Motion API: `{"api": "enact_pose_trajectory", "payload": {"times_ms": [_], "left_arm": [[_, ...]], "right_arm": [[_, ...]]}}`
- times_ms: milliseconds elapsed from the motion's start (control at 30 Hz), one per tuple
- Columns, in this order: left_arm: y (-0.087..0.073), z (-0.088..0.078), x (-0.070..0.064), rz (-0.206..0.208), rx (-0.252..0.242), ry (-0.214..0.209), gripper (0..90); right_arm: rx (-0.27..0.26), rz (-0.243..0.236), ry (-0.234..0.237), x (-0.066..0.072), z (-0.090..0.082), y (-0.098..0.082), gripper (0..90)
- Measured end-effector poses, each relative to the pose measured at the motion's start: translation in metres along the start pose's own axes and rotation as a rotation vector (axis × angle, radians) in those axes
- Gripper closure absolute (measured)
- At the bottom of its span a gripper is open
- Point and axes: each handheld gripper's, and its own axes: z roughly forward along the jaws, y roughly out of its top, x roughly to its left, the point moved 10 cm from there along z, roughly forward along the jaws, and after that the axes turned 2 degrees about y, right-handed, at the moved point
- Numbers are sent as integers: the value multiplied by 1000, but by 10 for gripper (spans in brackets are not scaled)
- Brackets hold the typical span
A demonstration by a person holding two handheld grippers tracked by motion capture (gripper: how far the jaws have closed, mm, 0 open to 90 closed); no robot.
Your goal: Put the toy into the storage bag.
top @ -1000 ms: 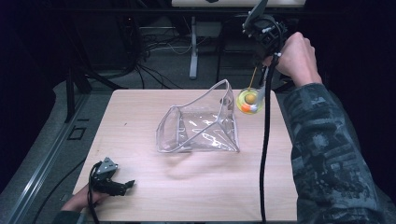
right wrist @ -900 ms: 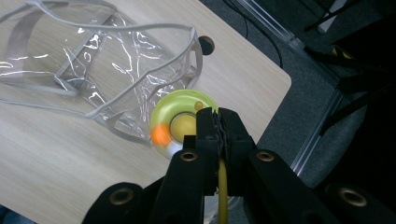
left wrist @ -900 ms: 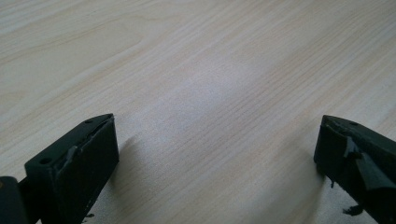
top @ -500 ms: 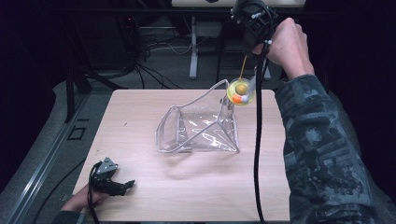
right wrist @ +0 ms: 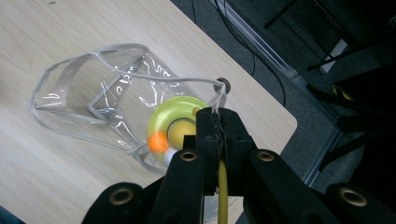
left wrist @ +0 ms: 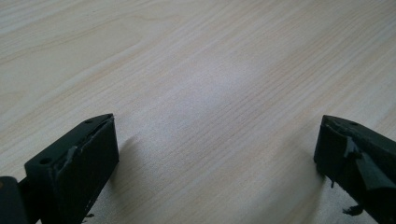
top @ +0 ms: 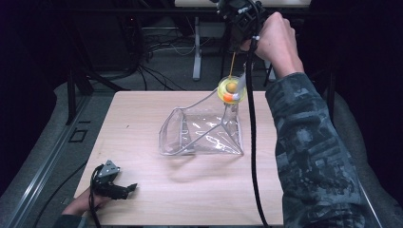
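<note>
While the clear plastic pouch (top: 202,135) lies mid-table (top: 142,190), mouth open leftward, the yellow ring toy (top: 231,90) hangs over its far right corner. Right gripper (right wrist: 219,126) pinches the toy's yellow cord (top: 232,64). Left gripper (top: 130,187) rests near left, jaws wide, holding nothing. Judged: toy light, swings; pouch floppy, slippery; take its rim.

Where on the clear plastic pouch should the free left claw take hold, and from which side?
Best the stiff rim of the clear plastic pouch at its open mouth, from the left: that edge stands up off the table facing the open left claw, though it may flex.
</note>
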Motion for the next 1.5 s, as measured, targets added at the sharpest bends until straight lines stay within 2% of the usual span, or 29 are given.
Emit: {"api": "enact_pose_trajectory", "payload": {"times_ms": [767,1233,1267,1500], "left_arm": [[0,0,0,-4,-1,0,1],[0,0,0,-3,-1,-1,1],[0,0,0,-2,-1,-2,1],[0,0,0,-2,-1,-1,1]], "right_arm": [[-8,-65,84,47,26,25,876],[36,-100,118,68,54,23,875],[24,-93,125,70,57,24,875],[47,-95,139,73,70,17,875]]}}
